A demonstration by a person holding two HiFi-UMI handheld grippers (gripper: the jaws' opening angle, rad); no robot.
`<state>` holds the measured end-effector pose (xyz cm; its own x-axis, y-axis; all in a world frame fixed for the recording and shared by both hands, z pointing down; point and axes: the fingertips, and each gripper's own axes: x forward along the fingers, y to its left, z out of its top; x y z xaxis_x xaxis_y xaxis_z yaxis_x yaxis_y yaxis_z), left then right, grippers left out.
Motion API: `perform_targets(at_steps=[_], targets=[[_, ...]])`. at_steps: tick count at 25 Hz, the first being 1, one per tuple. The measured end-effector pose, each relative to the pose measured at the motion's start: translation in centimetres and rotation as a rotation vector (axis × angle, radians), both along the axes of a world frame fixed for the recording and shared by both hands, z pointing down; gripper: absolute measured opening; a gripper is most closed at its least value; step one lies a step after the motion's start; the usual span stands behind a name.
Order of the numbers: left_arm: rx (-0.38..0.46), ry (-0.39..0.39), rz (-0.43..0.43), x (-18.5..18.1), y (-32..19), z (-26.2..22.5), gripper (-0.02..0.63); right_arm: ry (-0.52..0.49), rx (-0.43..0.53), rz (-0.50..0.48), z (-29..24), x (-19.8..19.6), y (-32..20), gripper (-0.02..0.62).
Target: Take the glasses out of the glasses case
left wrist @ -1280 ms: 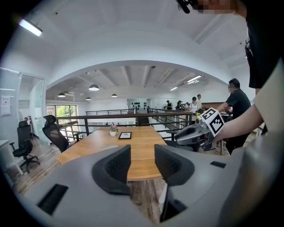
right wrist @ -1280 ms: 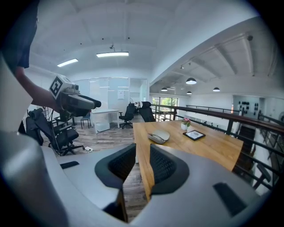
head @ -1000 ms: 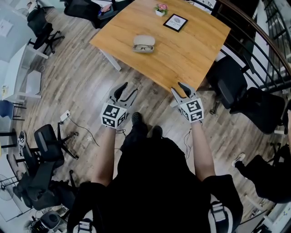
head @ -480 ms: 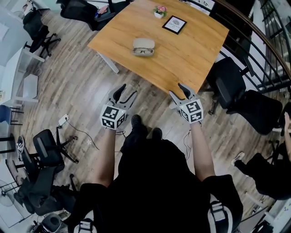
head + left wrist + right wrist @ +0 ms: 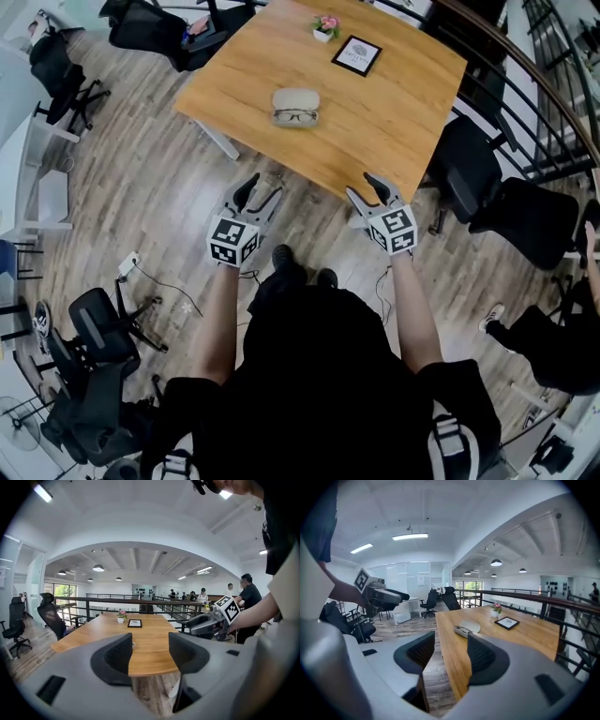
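- Now, the grey left claw [image 5: 150, 641] stands spread, with nothing between its two dark pads. Its jaws have just been opening.
- Likewise, the grey right claw [image 5: 451, 644] is spread and holds nothing. Its jaws opened wide and then came a little closer again.
- Both claws hang over the grey-brown wooden plank floor [image 5: 159, 178], close before the near side of the light brown square wooden table [image 5: 375, 122], and they do not touch it.
- A light beige oval glasses case [image 5: 295, 97] lies open near the middle of the table, well apart from both claws.
- The dark-framed glasses [image 5: 295, 116] lie in the half of the case nearer to the person. The pale lid is spread out behind them.
- A black-framed picture [image 5: 356, 56] sits at the far side of the table. It has a pale sheet with a round emblem and some print, too small to read.
- A small white pot with pink flowers [image 5: 325, 26] stands just beside the picture.
- Each claw carries a marker cube [image 5: 234, 241] with coarse black blocks on white.
- Black office chairs [image 5: 487, 178] stand around the table.
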<state>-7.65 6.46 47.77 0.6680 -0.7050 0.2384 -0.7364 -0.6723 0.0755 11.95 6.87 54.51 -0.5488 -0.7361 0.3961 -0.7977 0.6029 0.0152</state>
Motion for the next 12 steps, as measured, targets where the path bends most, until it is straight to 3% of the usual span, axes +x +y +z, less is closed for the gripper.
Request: perform_targets(at_steps=[12], targets=[[-0.022,0.009,0.094,-4.8,-6.7,0.7,0.249,0.020,-0.015,0.086,-0.1,-5.1,-5.0,0.221]])
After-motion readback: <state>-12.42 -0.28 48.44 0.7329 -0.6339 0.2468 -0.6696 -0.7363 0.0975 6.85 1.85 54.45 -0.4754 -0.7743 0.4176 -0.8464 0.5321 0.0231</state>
